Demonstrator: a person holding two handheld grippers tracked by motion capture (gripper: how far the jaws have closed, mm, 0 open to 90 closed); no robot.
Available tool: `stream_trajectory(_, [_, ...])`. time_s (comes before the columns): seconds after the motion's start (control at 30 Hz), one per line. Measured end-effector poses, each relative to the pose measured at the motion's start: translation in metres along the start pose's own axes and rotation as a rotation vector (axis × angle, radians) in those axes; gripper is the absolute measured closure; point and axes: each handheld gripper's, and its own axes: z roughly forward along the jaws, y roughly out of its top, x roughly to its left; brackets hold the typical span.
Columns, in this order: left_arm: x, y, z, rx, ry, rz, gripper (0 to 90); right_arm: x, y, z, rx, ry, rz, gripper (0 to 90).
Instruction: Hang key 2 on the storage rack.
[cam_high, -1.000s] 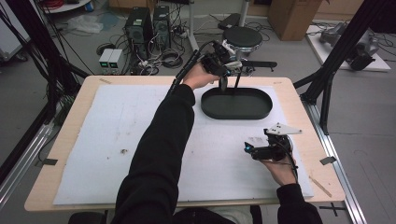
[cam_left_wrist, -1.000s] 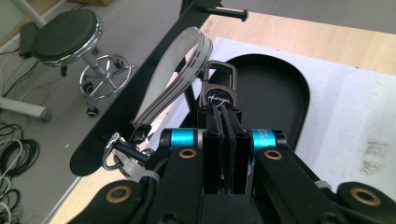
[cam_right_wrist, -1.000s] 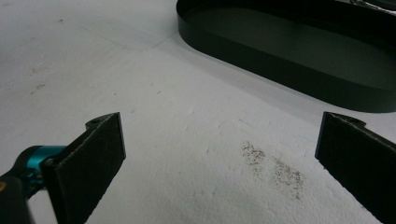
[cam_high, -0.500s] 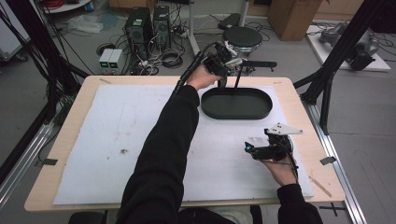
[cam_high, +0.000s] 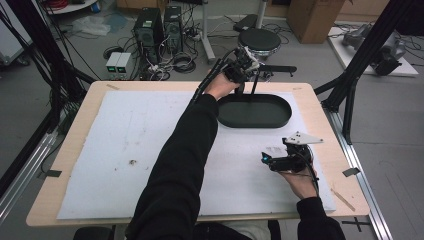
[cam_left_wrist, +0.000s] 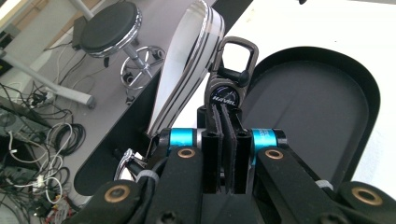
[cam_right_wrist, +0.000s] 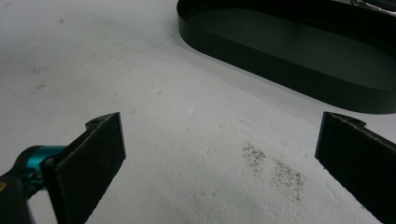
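My left gripper (cam_left_wrist: 225, 112) is shut on a dark metal key clip (cam_left_wrist: 225, 91) with a carabiner loop at its top. A grey strap with dark stripes (cam_left_wrist: 184, 70) arcs away from the clip. In the high view the left gripper (cam_high: 245, 67) is held over the far rim of a black oval tray (cam_high: 277, 120), and thin dark parts (cam_high: 255, 85) hang from it toward the tray. The tray's floor (cam_left_wrist: 303, 107) is bare. My right gripper (cam_high: 267, 159) hovers low over the white sheet, nearer than the tray, open (cam_right_wrist: 219, 154) with nothing between its pads. The tray wall (cam_right_wrist: 289, 70) lies beyond it.
A white sheet (cam_high: 140, 145) covers most of the wooden table (cam_high: 75, 135). A round black stool (cam_high: 259, 40) stands past the far edge, with computers and cables (cam_high: 160, 30) on the floor. Black frame posts (cam_high: 360, 65) rise at the right. A small dark smudge (cam_right_wrist: 275, 170) marks the sheet.
The left hand has drifted slightly to the right above the tray's far rim, still gripping the key clip. The right hand has stayed where it was.
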Motion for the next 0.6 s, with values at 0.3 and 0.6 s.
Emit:
stream_trajectory(0.3, [-0.002, -0.001, 0.000, 0.005, -0.012, -0.003, 81.6, 0.000, 0.000, 0.000, 0.004, 0.003, -0.001, 0.8])
stream_trajectory(0.6, [-0.007, -0.003, -0.010, -0.037, -0.098, -0.013, 30.9, 0.001, 0.000, 0.000, 0.004, 0.002, 0.000, 0.8])
